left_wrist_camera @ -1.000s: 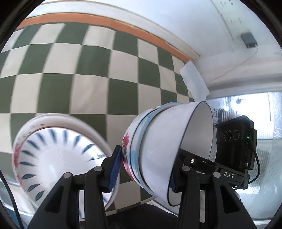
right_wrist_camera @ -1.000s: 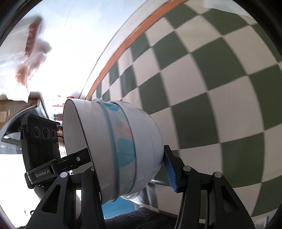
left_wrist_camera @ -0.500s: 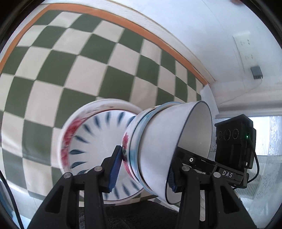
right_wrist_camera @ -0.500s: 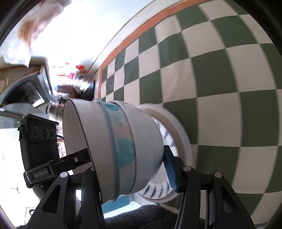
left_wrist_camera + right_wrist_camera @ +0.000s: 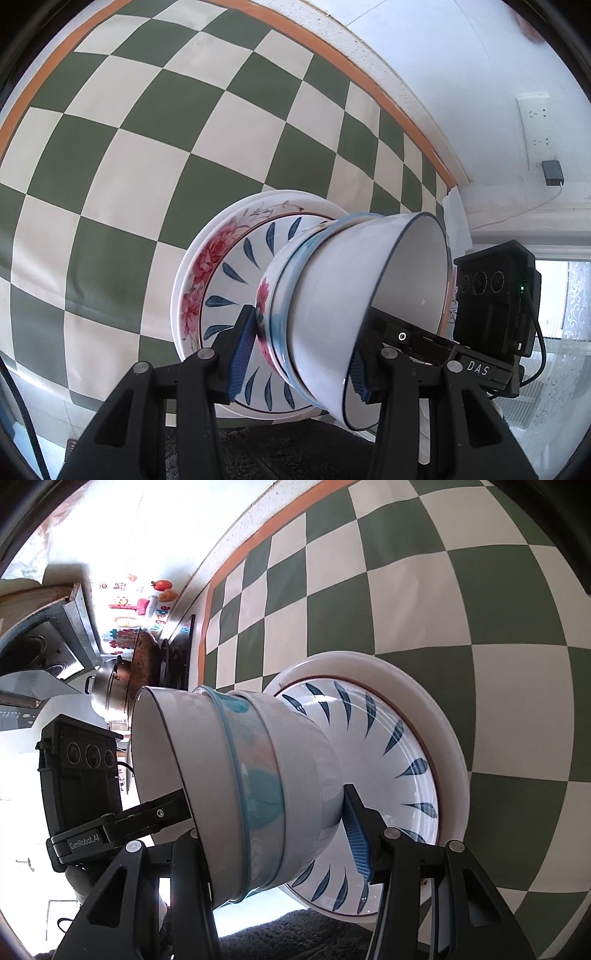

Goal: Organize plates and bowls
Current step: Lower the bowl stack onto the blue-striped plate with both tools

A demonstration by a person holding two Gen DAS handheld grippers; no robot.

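A stack of nested bowls (image 5: 347, 310), white with blue rims and a red flower, is held between both grippers. My left gripper (image 5: 299, 354) is shut on one side of the stack. My right gripper (image 5: 273, 842) is shut on the opposite side of the bowl stack (image 5: 251, 790). Just beyond the stack's base lies a stack of plates (image 5: 218, 280), the top one with blue leaf marks and the one under it with red flowers. The plates also show in the right wrist view (image 5: 413, 760). Whether the bowls touch the top plate I cannot tell.
The plates rest on a green and white chequered tablecloth (image 5: 140, 155) with an orange border. A white wall with a socket (image 5: 535, 122) is beyond it. A metal pot (image 5: 110, 690) and kitchen counter items stand at the far left in the right wrist view.
Both grippers have carried the bowl stack over to the plate stack; the plates moved from the edge of each view to directly behind the bowls.
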